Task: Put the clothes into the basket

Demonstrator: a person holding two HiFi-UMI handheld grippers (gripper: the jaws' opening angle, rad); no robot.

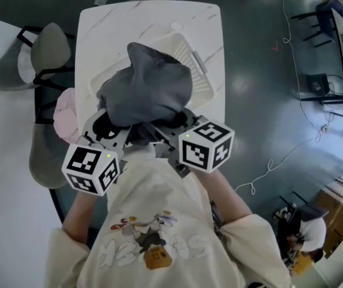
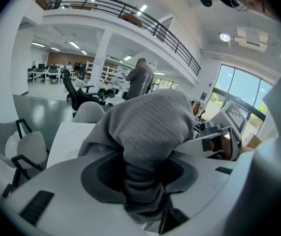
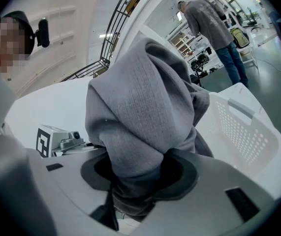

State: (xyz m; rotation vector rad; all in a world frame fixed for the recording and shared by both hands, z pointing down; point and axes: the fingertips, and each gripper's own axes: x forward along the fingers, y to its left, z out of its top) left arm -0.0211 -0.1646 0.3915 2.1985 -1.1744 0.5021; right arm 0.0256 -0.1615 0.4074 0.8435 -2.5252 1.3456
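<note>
Overhead alone, perhaps pink cloth (image 1: pixel 65 117); left claw (image 2: pixel 141 176), right claw (image 3: pixel 140 173) tight on grey garment (image 1: pixel 150 89).

No legible text found. Pale lettering in the print on the person's shirt (image 1: pixel 150 245) is too blurred to read. Marker cubes (image 1: pixel 206 144) carry black-and-white square patterns only, no characters.

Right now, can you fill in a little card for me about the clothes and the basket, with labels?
Held thing: grey knit garment, bunched up
Left gripper: shut on the garment
Right gripper: shut on the garment
Where: above the white laundry basket, hiding most of it in the head view
Basket stands on: white marbled table
Also there: pink cloth beside the table's left edge
Task step: garment not yet let go
</note>
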